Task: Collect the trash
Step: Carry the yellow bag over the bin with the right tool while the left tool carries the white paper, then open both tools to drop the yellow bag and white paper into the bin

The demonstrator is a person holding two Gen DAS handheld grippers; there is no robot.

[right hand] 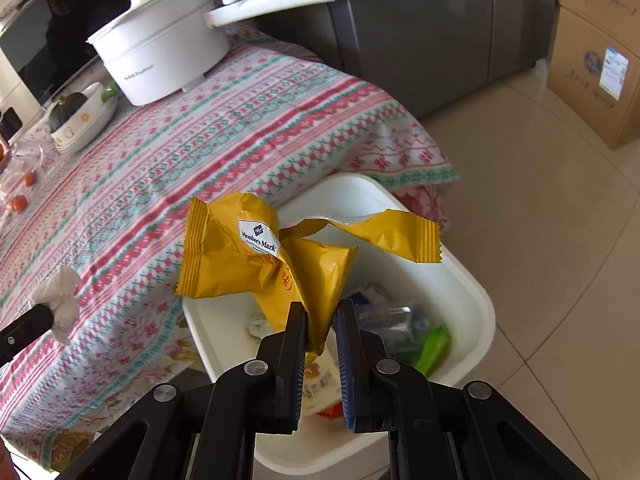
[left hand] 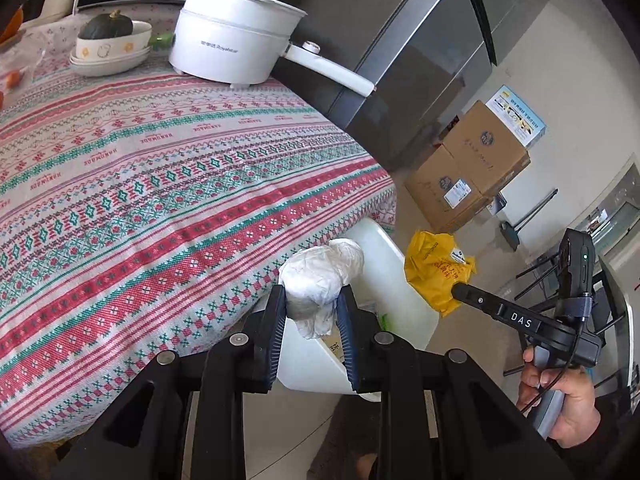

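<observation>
Right hand-held gripper [right hand: 320,312] around yellow wrapper [right hand: 280,256], long axis crosswise, above bin [right hand: 476,292].

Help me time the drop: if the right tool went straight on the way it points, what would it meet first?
Probably the white bin and the trash in it: the right tool, holding the yellow wrapper, points down into its opening, though depth is unclear.

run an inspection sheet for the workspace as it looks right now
surface: table under a patterned tablecloth, bare where it nears the bin
job's things: crumpled white tissue; yellow wrapper; white bin on the floor, already holding trash
clutter: white electric pot, bowls with a squash
grippers: left gripper shut on the tissue; right gripper pinching the wrapper over the bin
cables: thin black cable at the right handle
surroundings: grey fridge, cardboard boxes, tiled floor
</observation>
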